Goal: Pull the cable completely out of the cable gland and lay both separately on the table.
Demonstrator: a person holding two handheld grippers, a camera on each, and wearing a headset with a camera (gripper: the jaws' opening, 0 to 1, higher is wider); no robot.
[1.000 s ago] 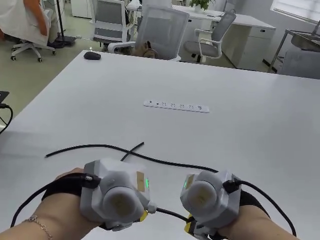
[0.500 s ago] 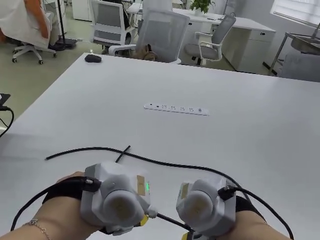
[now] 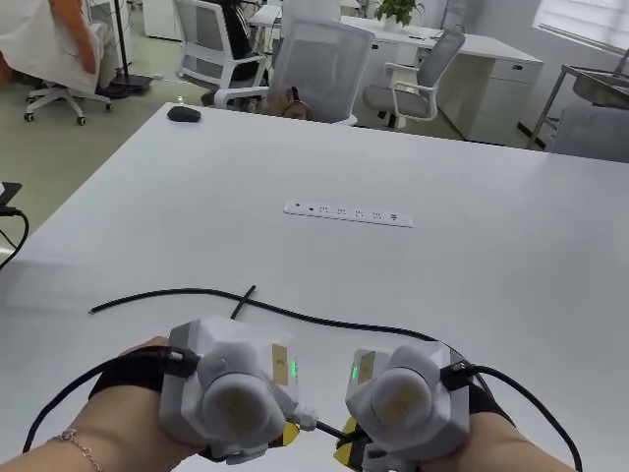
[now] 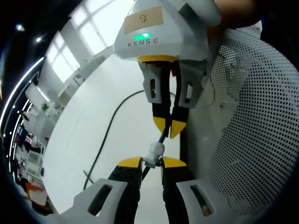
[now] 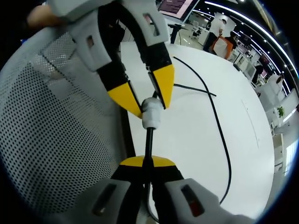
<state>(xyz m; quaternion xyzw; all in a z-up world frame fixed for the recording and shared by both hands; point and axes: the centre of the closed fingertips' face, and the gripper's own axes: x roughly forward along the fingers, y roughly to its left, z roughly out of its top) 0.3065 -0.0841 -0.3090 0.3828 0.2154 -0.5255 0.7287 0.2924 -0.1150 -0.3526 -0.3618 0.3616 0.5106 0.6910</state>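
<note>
White tabletop [image 3: 472, 275]: left gripper [image 4: 152, 162] fingers clamp cable gland [image 4: 153, 153], right gripper [image 5: 145, 161] fingers pinch cable [image 5: 150, 140]; apparently not pulled out yet

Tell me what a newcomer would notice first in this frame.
The two grippers meet tip to tip low in the head view: the left gripper is shut on the white cable gland, the right gripper on the black cable right beside it. The rest of the cable loops across the white table, with a power strip lying farther out.
</note>
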